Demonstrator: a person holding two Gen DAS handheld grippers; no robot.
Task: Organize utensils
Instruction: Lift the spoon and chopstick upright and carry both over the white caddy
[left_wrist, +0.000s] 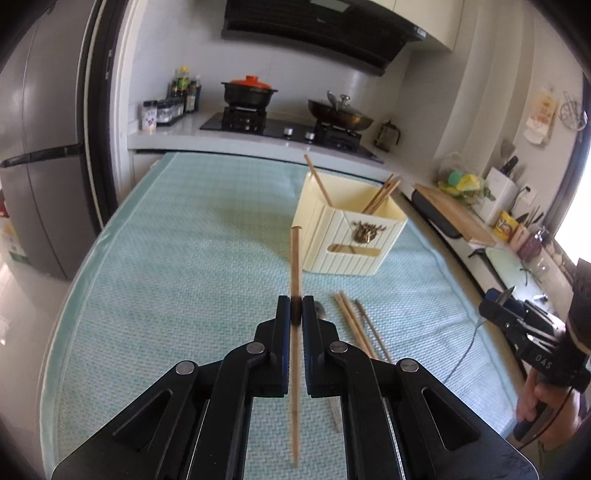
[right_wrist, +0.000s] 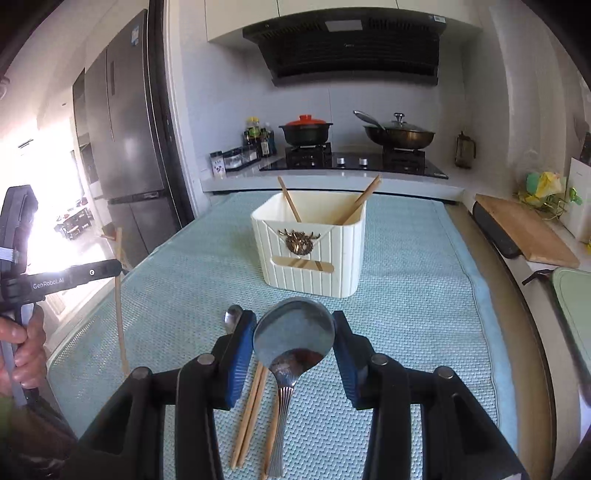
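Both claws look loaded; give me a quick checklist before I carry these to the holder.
1. Left claw shut on chopstick: ok.
2. Right claw pads pressing the spoon bowl: cannot tell.
3. Cream holder upright on the mat: ok.
4. Holder has free room between its leaning chopsticks: ok.
5. Path to holder clear: ok.
6. Loose chopsticks still to collect: not ok.

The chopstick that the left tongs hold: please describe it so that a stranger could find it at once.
Start at the cream utensil box on the light green mat. In front of it, the left tongs are shut on one wooden chopstick. Unlike the chopsticks lying flat on the mat or leaning inside the box, it is lifted clear of the mat.
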